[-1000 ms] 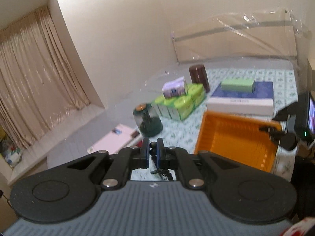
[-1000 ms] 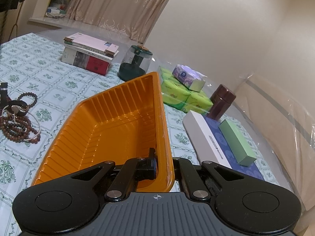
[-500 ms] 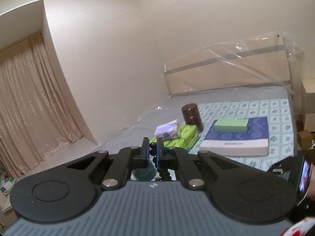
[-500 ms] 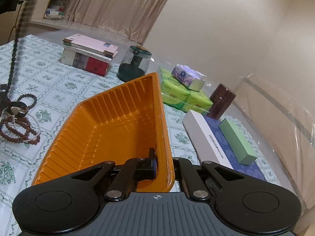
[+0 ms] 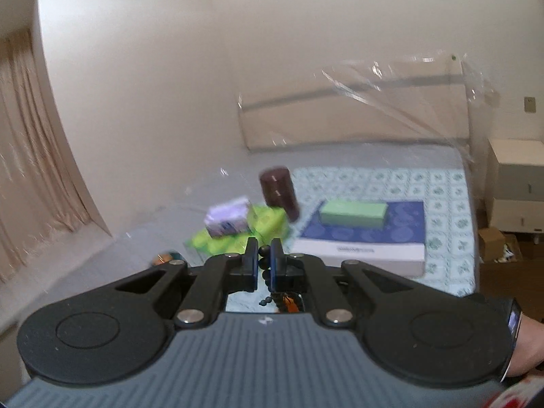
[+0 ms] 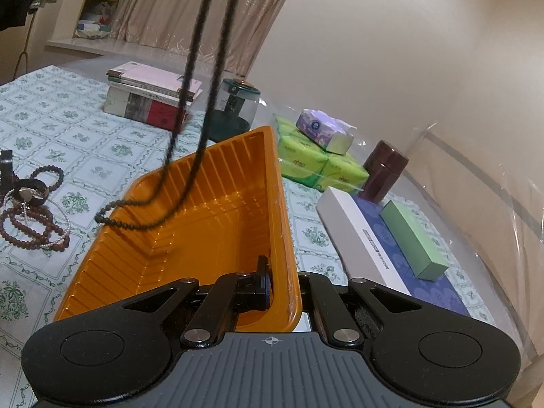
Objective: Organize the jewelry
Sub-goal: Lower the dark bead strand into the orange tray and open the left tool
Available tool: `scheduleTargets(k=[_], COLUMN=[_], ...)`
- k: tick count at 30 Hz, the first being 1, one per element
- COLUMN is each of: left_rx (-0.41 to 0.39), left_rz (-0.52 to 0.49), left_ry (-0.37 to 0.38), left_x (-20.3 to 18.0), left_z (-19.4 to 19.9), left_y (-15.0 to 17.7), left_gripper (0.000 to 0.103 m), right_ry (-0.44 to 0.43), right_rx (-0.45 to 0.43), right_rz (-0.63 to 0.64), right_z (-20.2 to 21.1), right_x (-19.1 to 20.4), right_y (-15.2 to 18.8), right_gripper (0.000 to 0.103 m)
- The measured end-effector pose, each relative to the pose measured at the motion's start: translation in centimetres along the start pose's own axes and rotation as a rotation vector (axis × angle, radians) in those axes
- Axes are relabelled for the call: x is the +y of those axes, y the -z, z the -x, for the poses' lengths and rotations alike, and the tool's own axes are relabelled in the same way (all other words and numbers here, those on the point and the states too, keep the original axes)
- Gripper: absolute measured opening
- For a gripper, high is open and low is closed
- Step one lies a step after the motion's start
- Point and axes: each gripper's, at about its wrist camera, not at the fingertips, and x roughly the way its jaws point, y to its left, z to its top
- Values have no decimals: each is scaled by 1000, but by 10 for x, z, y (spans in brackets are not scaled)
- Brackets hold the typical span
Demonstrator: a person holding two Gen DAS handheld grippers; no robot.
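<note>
My left gripper (image 5: pixel 264 261) is shut on a black bead necklace (image 5: pixel 266 273), whose beads show between and below the pads. In the right wrist view that necklace (image 6: pixel 190 102) hangs from above as a long loop, its low end swinging over the left part of the orange tray (image 6: pixel 190 238). My right gripper (image 6: pixel 284 292) is shut on the tray's near right rim, one finger inside and one outside. Left of the tray, a heap of brown bead strands and a silver chain (image 6: pixel 29 214) lies on the patterned cloth (image 6: pixel 85 156).
Behind the tray stand stacked books (image 6: pixel 149 98), a dark green glass jar (image 6: pixel 234 108), green tissue packs (image 6: pixel 316 163) with a purple pack on top, a maroon canister (image 6: pixel 384 170), and a flat blue-and-white box (image 6: pixel 384 241) bearing a green box (image 6: pixel 411 241). Plastic-wrapped board at the right.
My left gripper has swung up and to the right with the black necklace, which now dangles over the tray in the right wrist view. The right gripper and tray stayed still.
</note>
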Motion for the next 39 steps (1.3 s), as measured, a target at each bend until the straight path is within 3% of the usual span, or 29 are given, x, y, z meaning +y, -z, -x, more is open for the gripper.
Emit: scheduleTargets(k=[8, 21, 30, 34, 39], left_rx=[164, 358, 383, 381, 368], left_rz=[33, 70, 80, 94, 119], left_ry=[78, 102, 106, 105, 85], left_x=[-17, -24, -24, -21, -9], left_z=[-65, -131, -139, -140, -129], left_y=[45, 104, 115, 114, 117], left_gripper=[6, 6, 7, 17, 18], right_ry=[-5, -13, -14, -14, -13], right_rx=[1, 4, 5, 5, 7], right_rz=[-15, -30, -32, -32, -34], right_z=[-2, -3, -4, -4, -4], right_x=[-1, -4, -5, -4, -4], right_y=[1, 2, 2, 2, 2], right_gripper=[4, 4, 4, 4, 4])
